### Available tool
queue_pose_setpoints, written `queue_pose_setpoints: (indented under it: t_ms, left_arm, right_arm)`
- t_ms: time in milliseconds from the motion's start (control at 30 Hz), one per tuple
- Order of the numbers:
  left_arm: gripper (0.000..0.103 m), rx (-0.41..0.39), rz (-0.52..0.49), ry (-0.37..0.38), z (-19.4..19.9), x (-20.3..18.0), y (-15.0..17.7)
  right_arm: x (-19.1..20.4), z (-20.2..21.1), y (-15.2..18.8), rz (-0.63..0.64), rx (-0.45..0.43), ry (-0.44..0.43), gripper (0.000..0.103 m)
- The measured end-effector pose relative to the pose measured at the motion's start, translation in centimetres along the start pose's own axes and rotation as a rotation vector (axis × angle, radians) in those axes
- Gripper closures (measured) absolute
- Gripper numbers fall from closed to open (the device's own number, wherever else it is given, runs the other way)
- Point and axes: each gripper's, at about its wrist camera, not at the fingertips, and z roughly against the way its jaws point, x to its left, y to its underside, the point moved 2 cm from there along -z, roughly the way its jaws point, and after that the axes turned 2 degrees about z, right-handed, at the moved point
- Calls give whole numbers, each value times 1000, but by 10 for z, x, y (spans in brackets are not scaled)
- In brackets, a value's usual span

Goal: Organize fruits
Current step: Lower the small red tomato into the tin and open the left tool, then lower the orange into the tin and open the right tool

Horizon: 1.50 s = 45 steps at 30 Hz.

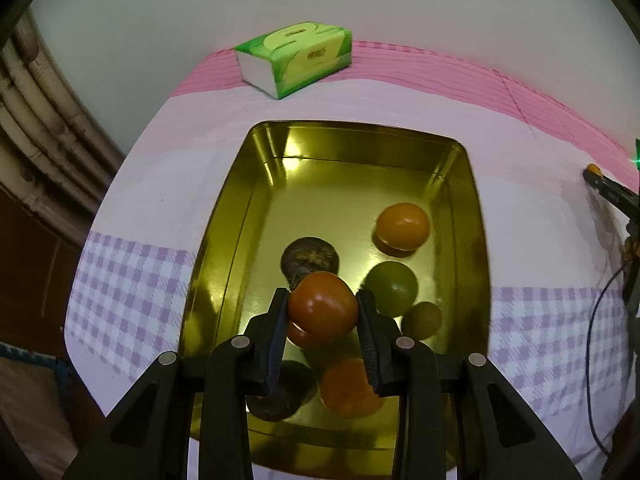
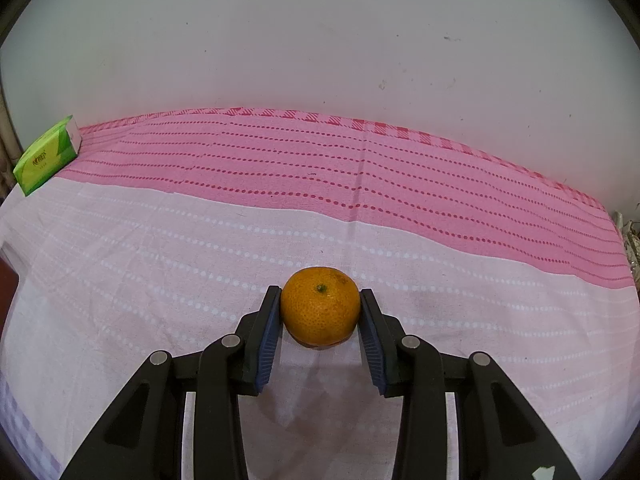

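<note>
My left gripper (image 1: 322, 307) is shut on a red-orange tomato (image 1: 322, 311) and holds it above a gold metal tray (image 1: 236, 216). In the tray lie an orange (image 1: 402, 225), a green fruit (image 1: 391, 289), a dark brown fruit (image 1: 309, 259), a kiwi (image 1: 421, 320), another orange fruit (image 1: 347, 388) and a second dark fruit (image 1: 276, 398) under the fingers. My right gripper (image 2: 320, 308) has its pads against both sides of a mandarin orange (image 2: 320, 307), which rests on the cloth. The right gripper's tip (image 1: 600, 182) shows at the far right of the left wrist view.
A green tissue box (image 1: 296, 56) stands at the back of the table, also at the far left of the right wrist view (image 2: 46, 156). A pink and lilac checked cloth (image 2: 360, 184) covers the table. A white wall is behind. Cables (image 1: 600, 328) hang at the right.
</note>
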Motion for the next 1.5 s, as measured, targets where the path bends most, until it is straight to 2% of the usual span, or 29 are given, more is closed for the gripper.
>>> queue_pose_setpoints:
  t_ms: [167, 333, 433, 700, 1033, 1133, 1267, 1367, 1500]
  left_arm:
    - [69, 6, 17, -21, -15, 13, 5]
    - [69, -22, 40, -3, -14, 25, 6]
    - [68, -36, 31, -18, -14, 27, 6]
    - [66, -29, 61, 38, -13, 37, 10]
    - [59, -20, 60, 13, -10, 38, 10]
    - [49, -45, 72, 0, -3, 39, 8]
    - [45, -116, 124, -40, 16, 46, 5]
    - [43, -159, 170, -47, 32, 52, 5]
    - [42, -199, 194, -72, 49, 59, 10]
  right_arm:
    - [0, 0, 0, -1, 0, -1, 67]
    - [-1, 0, 0, 0, 0, 1, 67]
    - [0, 0, 0, 3, -1, 5, 67]
    - [2, 0, 0, 7, -1, 8, 67]
    - [-2, 2, 1, -3, -3, 0, 69]
    - [2, 8, 6, -18, 7, 5, 70]
    - [13, 27, 16, -41, 1, -24, 70]
    - [34, 51, 20, -56, -14, -91, 70]
    - [89, 88, 19, 32, -55, -192, 70]
